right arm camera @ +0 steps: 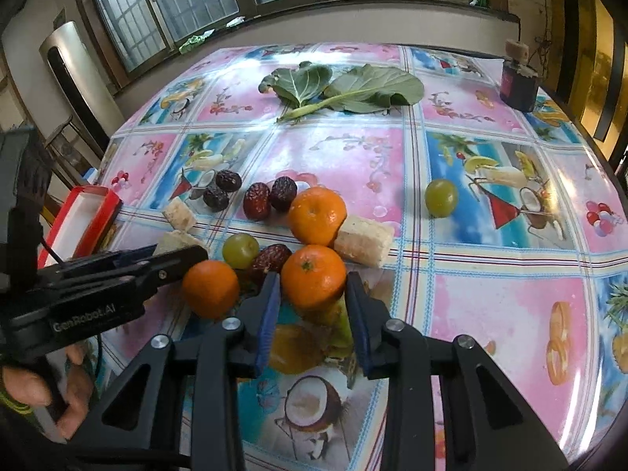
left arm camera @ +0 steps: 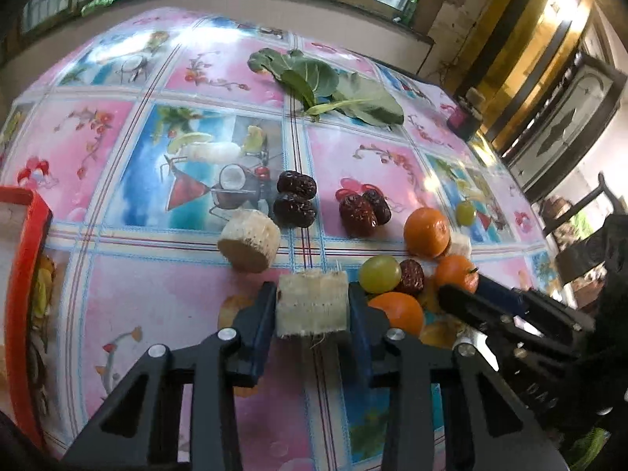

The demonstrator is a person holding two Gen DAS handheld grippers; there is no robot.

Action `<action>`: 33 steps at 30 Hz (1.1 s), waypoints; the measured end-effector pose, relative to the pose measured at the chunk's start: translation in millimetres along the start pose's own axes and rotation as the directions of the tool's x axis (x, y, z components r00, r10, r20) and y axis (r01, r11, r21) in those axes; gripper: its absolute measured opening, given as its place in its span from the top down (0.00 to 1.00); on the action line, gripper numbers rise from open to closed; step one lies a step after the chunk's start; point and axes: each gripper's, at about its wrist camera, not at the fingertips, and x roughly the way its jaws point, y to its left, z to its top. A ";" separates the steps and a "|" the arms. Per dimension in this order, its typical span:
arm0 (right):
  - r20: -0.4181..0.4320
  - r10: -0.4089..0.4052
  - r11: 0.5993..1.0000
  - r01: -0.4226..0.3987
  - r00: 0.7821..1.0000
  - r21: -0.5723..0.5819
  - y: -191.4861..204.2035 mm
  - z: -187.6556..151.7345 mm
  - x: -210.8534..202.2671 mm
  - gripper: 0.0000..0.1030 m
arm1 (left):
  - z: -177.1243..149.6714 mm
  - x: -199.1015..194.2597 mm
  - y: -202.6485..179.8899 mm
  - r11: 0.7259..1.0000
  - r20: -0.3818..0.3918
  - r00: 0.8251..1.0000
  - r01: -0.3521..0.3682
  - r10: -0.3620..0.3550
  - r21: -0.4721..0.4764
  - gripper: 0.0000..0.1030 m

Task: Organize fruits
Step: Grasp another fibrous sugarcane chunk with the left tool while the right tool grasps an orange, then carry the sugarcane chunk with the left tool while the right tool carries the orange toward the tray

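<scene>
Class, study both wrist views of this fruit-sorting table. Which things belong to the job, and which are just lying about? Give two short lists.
Part of the job: oranges, green grapes, red dates, pale sugarcane pieces, red tray.

Just lying about: green leaves, small dark jar.

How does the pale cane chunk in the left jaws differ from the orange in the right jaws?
The cane chunk is pale, fibrous and cut into a blocky cylinder; the orange is bright, smooth and round. The chunk sits apart from the fruit pile, while the orange is inside it, beside a red date. Both rest on the tablecloth, each squeezed between closed jaws.
</scene>
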 end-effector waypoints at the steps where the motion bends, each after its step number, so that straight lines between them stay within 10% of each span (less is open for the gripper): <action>1: 0.002 -0.002 1.000 0.002 1.000 0.001 -0.2 -0.1 -1.4 0.66 | -0.3 0.4 -2.8 1.000 0.001 1.000 -0.016 0.016 0.013 0.66; 18: 0.036 0.003 1.000 -0.002 0.999 -0.029 24.2 -16.2 -36.4 0.66 | -44.2 -58.5 -3.2 0.993 0.055 0.993 -0.109 0.107 0.046 0.66; 33: 0.069 0.112 0.986 -0.102 0.991 -0.134 103.4 -13.9 -56.5 0.66 | -66.2 -139.2 33.8 0.968 0.194 0.949 -0.253 0.248 -0.002 0.66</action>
